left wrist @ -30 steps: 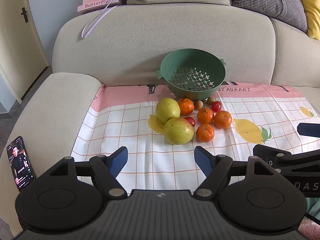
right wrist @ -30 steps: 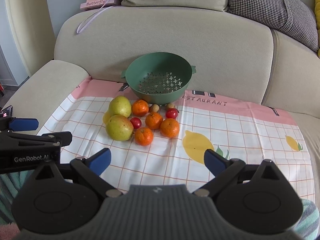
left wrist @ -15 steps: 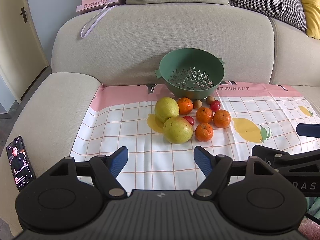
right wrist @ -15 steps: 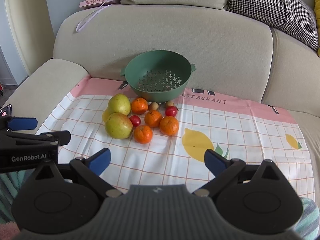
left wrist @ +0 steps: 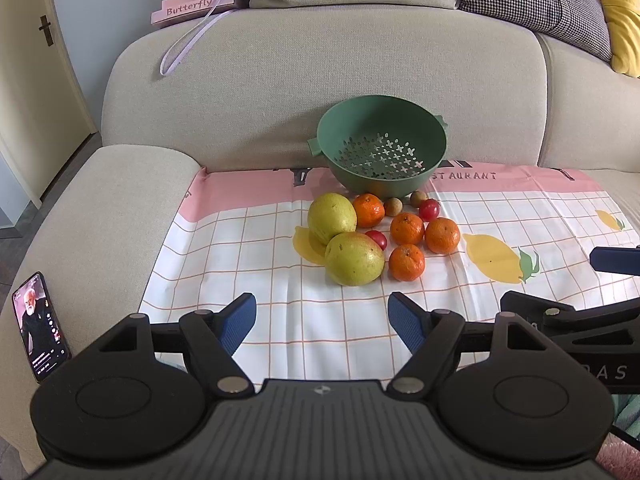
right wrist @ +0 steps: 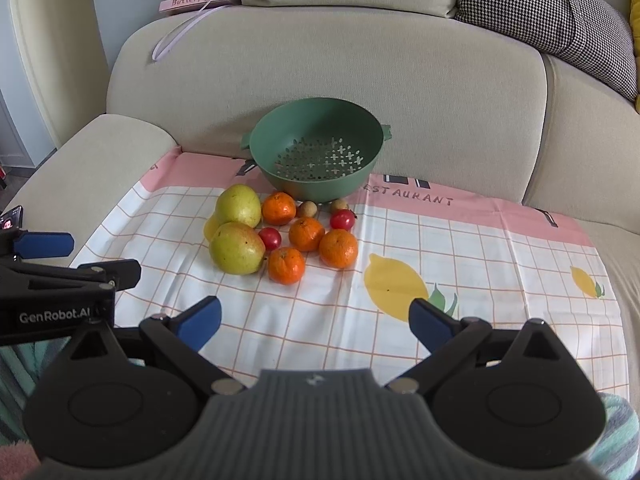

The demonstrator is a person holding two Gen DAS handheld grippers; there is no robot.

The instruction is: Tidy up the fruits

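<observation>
A green colander [left wrist: 436, 148] [right wrist: 372, 136] stands empty at the back of a checked cloth [left wrist: 248, 264] on the sofa seat. In front of it lies a cluster of fruit: two yellow-green pears [left wrist: 354, 259] [right wrist: 236, 248], several tangerines [left wrist: 406, 263] [right wrist: 286, 265], two cherry tomatoes [left wrist: 429, 209] [right wrist: 342, 219] and two small brown fruits [left wrist: 393, 207]. My left gripper [left wrist: 322, 322] is open and empty, short of the near pear. My right gripper [right wrist: 316, 320] is open and empty, short of the fruit. Each gripper shows at the edge of the other's view.
A phone [left wrist: 38, 326] with a lit screen leans on the sofa's left armrest. The sofa back [left wrist: 320, 80] rises right behind the colander. A pink "Butterfly" box [left wrist: 192, 6] and cushions sit on top of it.
Both grippers have moved slightly forward toward the fruit. Their jaws stay open. The fruit and colander have not moved.
</observation>
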